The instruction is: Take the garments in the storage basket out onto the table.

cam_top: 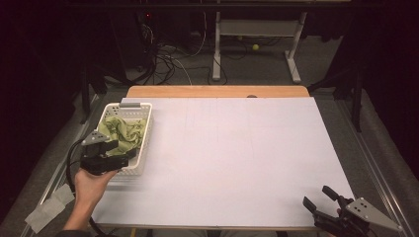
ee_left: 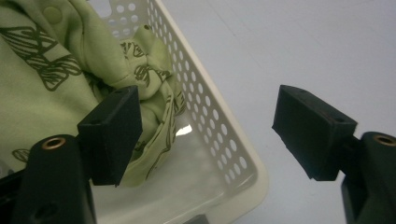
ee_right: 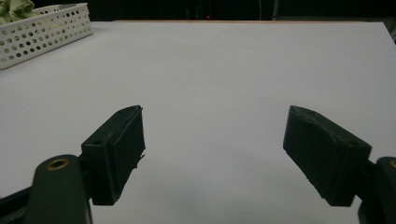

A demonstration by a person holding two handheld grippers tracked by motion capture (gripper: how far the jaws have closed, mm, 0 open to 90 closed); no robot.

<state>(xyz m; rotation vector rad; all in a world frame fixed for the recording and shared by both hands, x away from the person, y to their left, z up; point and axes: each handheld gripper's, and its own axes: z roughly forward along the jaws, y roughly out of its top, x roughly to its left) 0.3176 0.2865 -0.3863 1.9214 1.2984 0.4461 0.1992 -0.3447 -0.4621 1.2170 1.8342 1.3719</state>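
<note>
A white perforated basket [cam_top: 146, 143] stands at the table's left edge with a crumpled light-green printed cloth [cam_top: 123, 131] inside. My left gripper [cam_top: 123, 150] hovers over the basket's near end, open. In the left gripper view its jaws straddle the basket's wall [ee_left: 219, 140]: one pad is beside the cloth [ee_left: 46, 93], the other is over the bare table, and neither presses on anything. My right gripper [cam_top: 318, 196] rests low at the table's near right corner, open and empty [ee_right: 212, 116]. Far off in its view are the basket [ee_right: 42, 28] and the cloth [ee_right: 14, 7].
A white sheet [cam_top: 237, 148] covers the table, with a wooden strip [cam_top: 217, 91] showing at the far edge. Beyond it on the floor are cables, desk legs [cam_top: 216, 59] and a yellow ball [cam_top: 255, 47]. Paper scraps [cam_top: 47, 210] lie left of the table.
</note>
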